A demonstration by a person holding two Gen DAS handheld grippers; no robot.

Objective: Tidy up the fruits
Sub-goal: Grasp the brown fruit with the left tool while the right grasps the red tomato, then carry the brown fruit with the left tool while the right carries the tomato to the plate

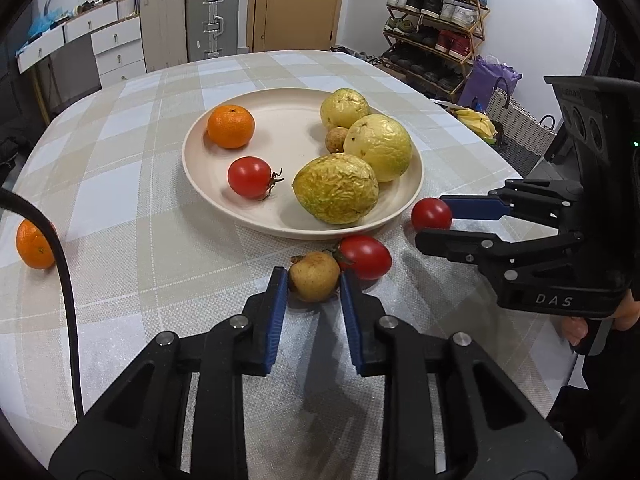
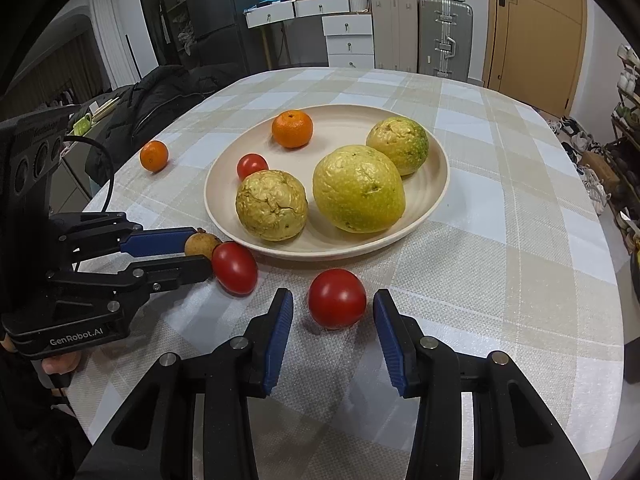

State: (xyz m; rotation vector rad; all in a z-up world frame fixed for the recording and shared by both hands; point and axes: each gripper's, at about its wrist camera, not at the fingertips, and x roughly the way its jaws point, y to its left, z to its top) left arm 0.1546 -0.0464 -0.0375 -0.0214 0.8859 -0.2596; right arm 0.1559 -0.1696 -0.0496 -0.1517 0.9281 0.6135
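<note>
My left gripper (image 1: 314, 277) is shut on a small yellow-brown fruit (image 1: 314, 282) that rests on the tablecloth, both blue pads against its sides. Touching that fruit is an oval red tomato (image 1: 366, 257). My right gripper (image 2: 333, 297) stands open around a round red tomato (image 2: 337, 298) on the cloth, with a small gap at each pad. Just beyond lies a cream plate (image 1: 288, 128) holding a mandarin (image 1: 231, 126), a tomato (image 1: 250, 178), three wrinkled yellow-green fruits (image 1: 336, 189) and a small brown fruit (image 1: 335, 139). Another mandarin (image 1: 34, 245) lies on the table to the left.
A checked cloth (image 2: 500, 240) covers the round table. A black cable (image 1: 64, 272) hangs at the left. A dark jacket (image 2: 160, 96) lies beyond the table's left edge. Drawers, suitcases (image 1: 212, 20) and a shoe rack (image 1: 436, 24) stand behind the table.
</note>
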